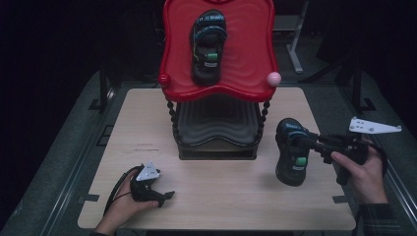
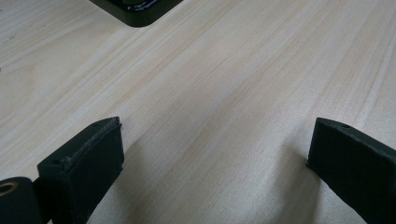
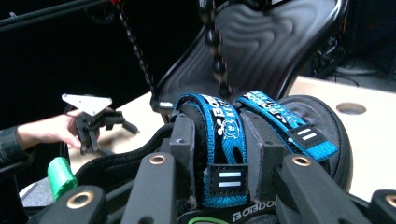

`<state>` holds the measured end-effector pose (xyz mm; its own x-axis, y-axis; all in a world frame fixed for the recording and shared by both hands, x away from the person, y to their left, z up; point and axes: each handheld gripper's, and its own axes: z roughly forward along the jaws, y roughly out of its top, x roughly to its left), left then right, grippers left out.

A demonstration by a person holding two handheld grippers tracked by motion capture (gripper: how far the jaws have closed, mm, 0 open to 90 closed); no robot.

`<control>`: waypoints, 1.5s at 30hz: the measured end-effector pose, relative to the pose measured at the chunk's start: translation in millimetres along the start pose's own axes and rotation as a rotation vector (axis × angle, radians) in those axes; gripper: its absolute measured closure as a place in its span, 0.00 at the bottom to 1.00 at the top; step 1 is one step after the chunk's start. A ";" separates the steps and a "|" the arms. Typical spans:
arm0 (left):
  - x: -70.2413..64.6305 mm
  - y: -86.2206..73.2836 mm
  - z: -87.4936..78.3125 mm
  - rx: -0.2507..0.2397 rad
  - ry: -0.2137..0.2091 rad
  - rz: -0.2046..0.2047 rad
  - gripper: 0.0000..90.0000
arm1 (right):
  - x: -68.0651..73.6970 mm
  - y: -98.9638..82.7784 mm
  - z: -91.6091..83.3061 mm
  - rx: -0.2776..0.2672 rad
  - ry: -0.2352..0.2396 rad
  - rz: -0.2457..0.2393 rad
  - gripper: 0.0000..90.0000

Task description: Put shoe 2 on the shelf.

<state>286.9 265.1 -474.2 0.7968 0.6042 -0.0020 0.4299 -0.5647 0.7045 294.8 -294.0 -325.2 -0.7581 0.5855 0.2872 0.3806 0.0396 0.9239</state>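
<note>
A black sandal with blue straps (image 1: pixel 292 152) hangs just above the table at the right, its toe tilted away from me. My right gripper (image 1: pixel 301 141) is shut on its middle blue strap (image 3: pixel 225 140), with one jaw on each side of the strap. A matching sandal (image 1: pixel 208 45) lies on the red top tray (image 1: pixel 174 59) of the two-tier stand. My left gripper (image 1: pixel 166 197) rests low over the wood at the near left, open, with bare table (image 2: pixel 210 116) between its jaws.
The stand's black lower tray (image 1: pixel 216 125) sits under the red one, on beaded posts. A pink ball (image 1: pixel 274 77) and a red ball (image 1: pixel 163 79) cap the red tray's front corners. The stand's black base corner (image 2: pixel 135 11) lies ahead of the left gripper.
</note>
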 end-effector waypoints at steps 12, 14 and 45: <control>0.1 0.0 -0.1 0.000 0.000 0.000 0.03 | 9.6 60.3 -15.3 -0.103 0.013 -0.056 0.75; 0.1 0.0 -0.1 0.000 0.000 0.000 0.03 | 10.0 64.4 -16.7 -0.112 0.014 -0.057 0.75; 0.0 -0.1 -0.1 0.001 0.000 0.002 0.03 | 33.2 216.6 -1.1 -0.268 0.033 -0.194 0.75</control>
<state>286.9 265.2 -474.2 0.7975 0.6033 -0.0007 0.4291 -0.5664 0.7036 351.6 -266.8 -115.2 -0.8213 0.5609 0.1036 0.0779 -0.0695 0.9945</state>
